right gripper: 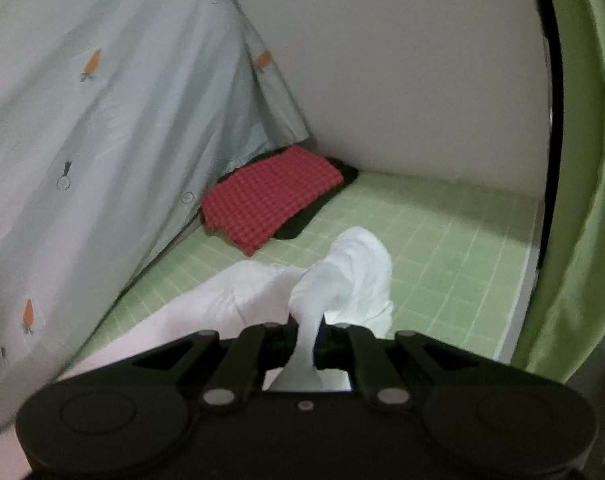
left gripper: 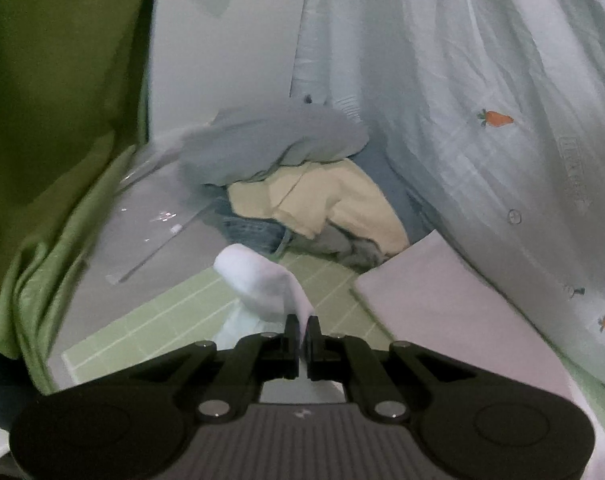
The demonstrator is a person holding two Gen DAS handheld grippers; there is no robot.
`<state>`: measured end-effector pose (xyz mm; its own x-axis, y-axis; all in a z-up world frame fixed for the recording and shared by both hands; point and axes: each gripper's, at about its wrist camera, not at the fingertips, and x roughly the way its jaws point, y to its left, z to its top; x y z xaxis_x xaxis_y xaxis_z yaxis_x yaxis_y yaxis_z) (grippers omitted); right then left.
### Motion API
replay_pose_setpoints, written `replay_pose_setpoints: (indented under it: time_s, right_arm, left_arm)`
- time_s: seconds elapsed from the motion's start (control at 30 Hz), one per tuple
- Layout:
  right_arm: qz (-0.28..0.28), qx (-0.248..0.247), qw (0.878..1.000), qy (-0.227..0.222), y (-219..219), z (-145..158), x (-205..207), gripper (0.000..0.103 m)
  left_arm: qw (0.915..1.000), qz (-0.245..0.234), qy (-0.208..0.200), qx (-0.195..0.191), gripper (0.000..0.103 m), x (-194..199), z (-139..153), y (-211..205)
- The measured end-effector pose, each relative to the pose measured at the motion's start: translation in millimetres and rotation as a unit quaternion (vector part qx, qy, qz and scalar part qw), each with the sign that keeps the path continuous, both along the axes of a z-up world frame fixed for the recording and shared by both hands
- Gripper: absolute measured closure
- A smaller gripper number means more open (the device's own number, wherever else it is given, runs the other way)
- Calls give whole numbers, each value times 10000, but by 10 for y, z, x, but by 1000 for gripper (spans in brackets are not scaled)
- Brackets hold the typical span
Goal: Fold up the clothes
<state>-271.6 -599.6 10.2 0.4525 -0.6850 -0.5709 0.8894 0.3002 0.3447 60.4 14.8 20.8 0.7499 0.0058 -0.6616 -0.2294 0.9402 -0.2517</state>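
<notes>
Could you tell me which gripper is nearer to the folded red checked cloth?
Right. The right gripper, shut on the white garment, has the red checked cloth just ahead, slightly left. The left gripper faces a clothes pile; no red cloth shows there.

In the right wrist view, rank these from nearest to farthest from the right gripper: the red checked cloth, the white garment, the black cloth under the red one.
From the right gripper:
1. White garment, pinched in its jaws, just ahead.
2. Red checked cloth, folded, ahead and left on the green mat.
3. Black cloth, under the red one, its showing edge toward the back wall.
</notes>
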Motion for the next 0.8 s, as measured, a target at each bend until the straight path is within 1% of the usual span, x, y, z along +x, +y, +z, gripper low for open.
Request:
replay_pose_setpoints:
  time_s: [0.13,0.27,0.33,0.43,0.5,0.57,0.67,0.7,0.73,0.77,0.8]
  right_arm:
    - [67,-23,9997,-233,-169,-42,146,99]
    - [82,-228,9995,-227,-292,-20,428,99]
    - [22,-236,9994,-268,-382,-26,566,99]
    - [-41,-130,9995,-286,-586,-58,821,99]
    - [-90,-11,9995,-308,-781,-98,1022,99]
    - [-173,23,9996,-212,-966,-139,1269,99]
    - [-289,19,9994,-183,-1337,-219,1723,98]
    - [-287,-65,9995,-129,-1465,-246,1887,93]
    - [-275,-176,9995,-56,-1595,-272,2057,88]
    - [-196,-270,9993,181,-1713,-288,2230,65]
    - [-173,-340,9977,553,-1783,-284,2384,43]
  left_arm:
    - [9999,-41,-99,-51,99,256,55,-131]
    - [9993,-207,-276,170,99,605,145,-461]
    - [9991,-267,-304,156,99,827,161,-625]
    - [9986,-425,-312,68,99,1229,161,-900]
    - [9979,-556,-322,107,99,1522,125,-1212]
    - [9970,-697,-329,86,99,1849,72,-1577]
    - [9944,-937,-472,-150,98,2420,-17,-1979]
    - [9932,-1017,-519,-228,91,2610,-46,-2113]
    - [9923,-1076,-533,-289,82,2790,-75,-2240]
    - [9940,-1007,-337,-244,77,2911,-97,-2325]
    - [9952,-948,-174,-184,66,3009,-120,-2399]
